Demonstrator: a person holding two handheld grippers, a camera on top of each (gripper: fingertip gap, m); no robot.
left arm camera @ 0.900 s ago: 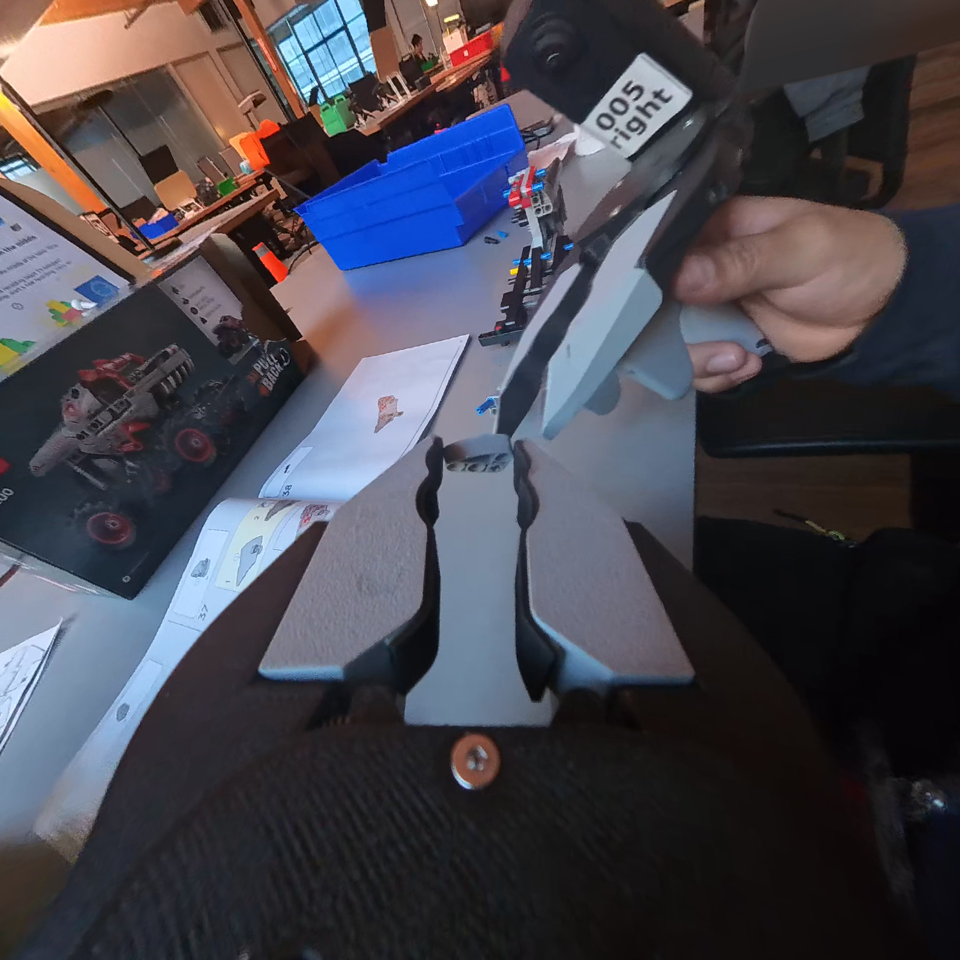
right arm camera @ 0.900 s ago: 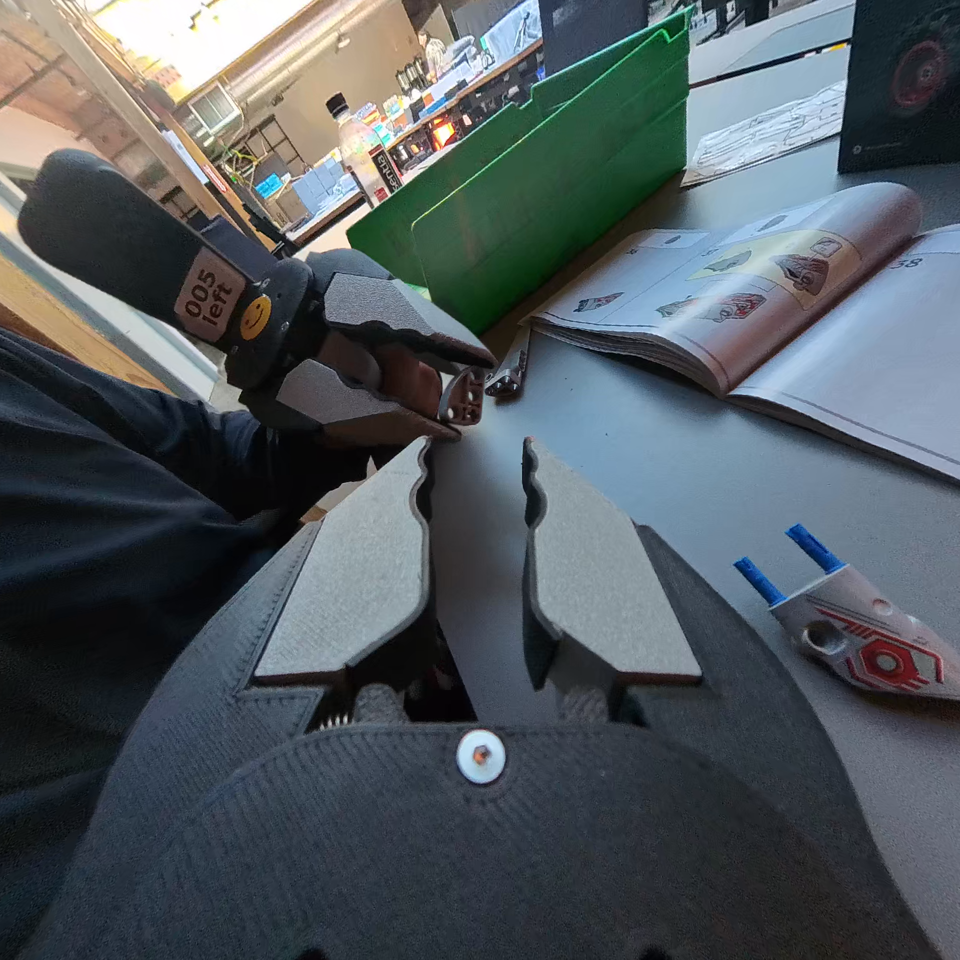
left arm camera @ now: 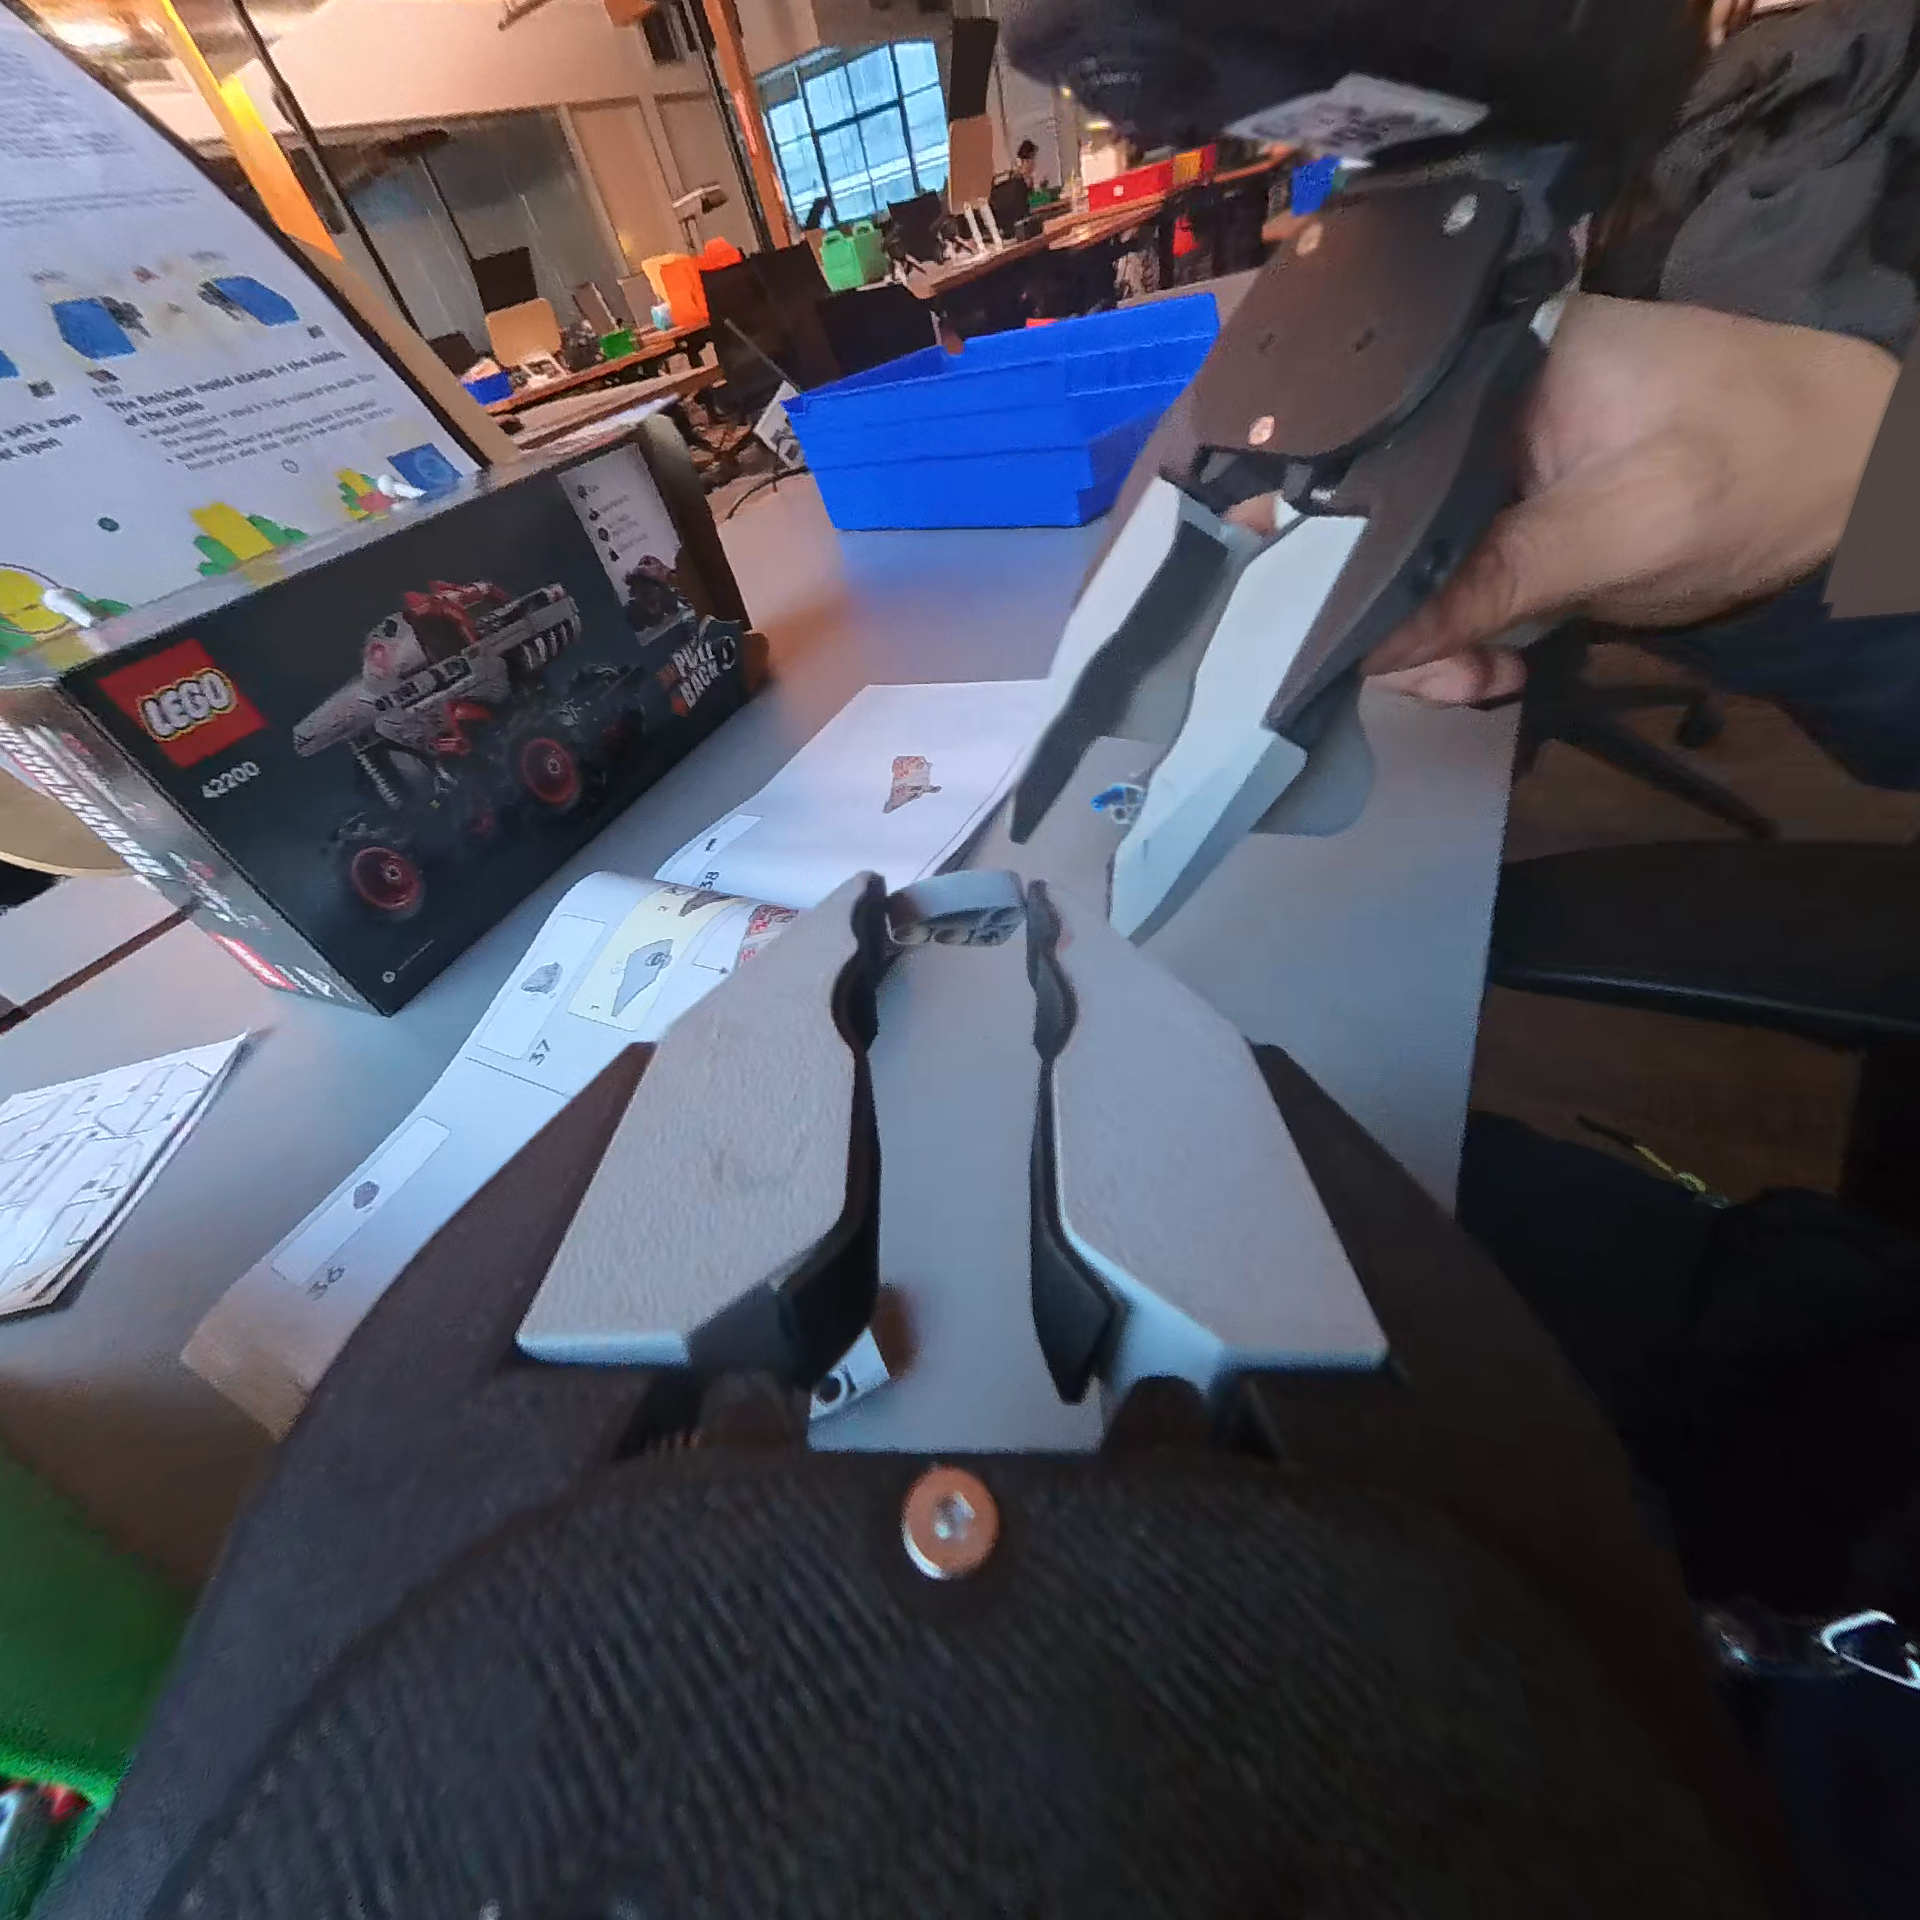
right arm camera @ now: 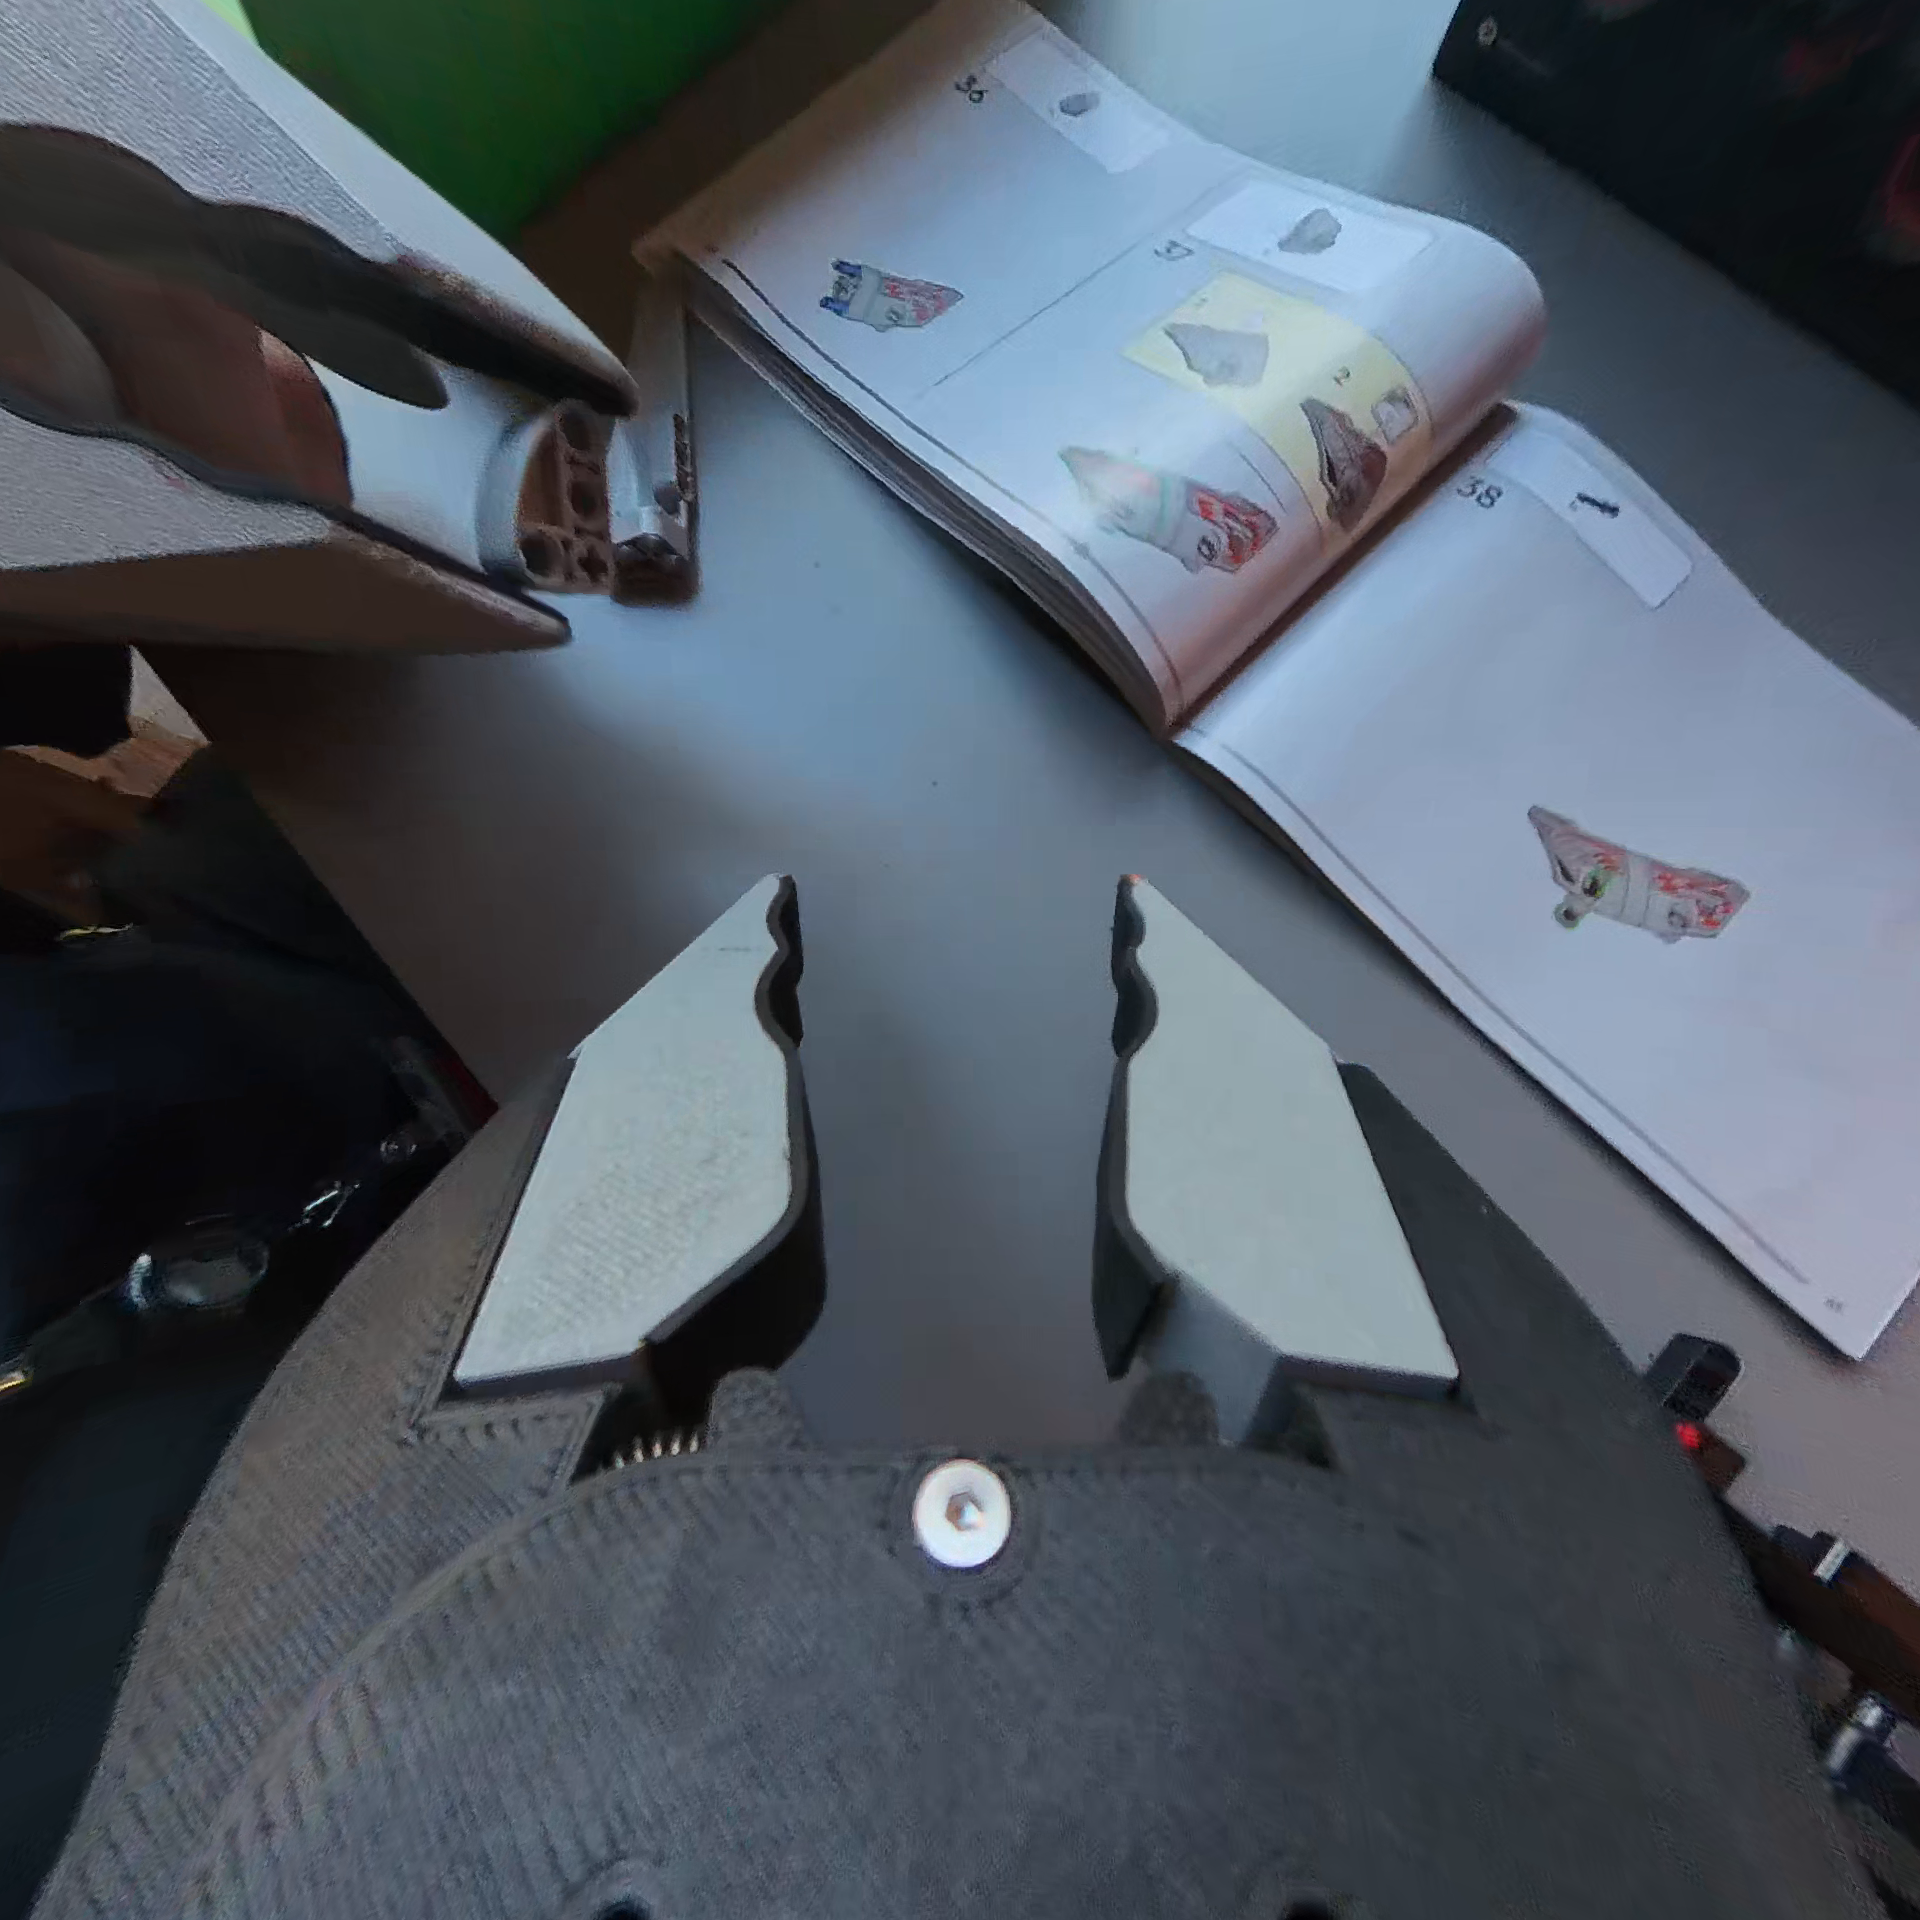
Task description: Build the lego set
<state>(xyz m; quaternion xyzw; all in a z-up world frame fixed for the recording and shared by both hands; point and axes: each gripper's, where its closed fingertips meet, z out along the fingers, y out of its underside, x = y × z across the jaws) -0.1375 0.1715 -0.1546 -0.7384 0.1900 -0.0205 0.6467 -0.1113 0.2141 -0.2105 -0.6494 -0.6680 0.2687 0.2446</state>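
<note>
Two grippers hang above the grey table (right arm camera: pixel 935 727). The left gripper (left arm camera: pixel 951 914) is clamped on a grey lego piece (right arm camera: pixel 551 499), probably a panel, near the open instruction booklet (right arm camera: pixel 1299 540). The right gripper (right arm camera: pixel 956 904) stands apart, empty.

The left gripper (left arm camera: pixel 954 920) and right gripper (right arm camera: pixel 956 925) look alike: each has a rounded black body of ribbed, layered plastic with 1 silver screw at its centre. Each carries 2 flat grey fingers (right arm camera: pixel 665 1174) with black, wavy-edged inner pads. The hand (left arm camera: pixel 1673 499) around the right gripper's grey handle shows a dark sleeve at the wrist.
</note>
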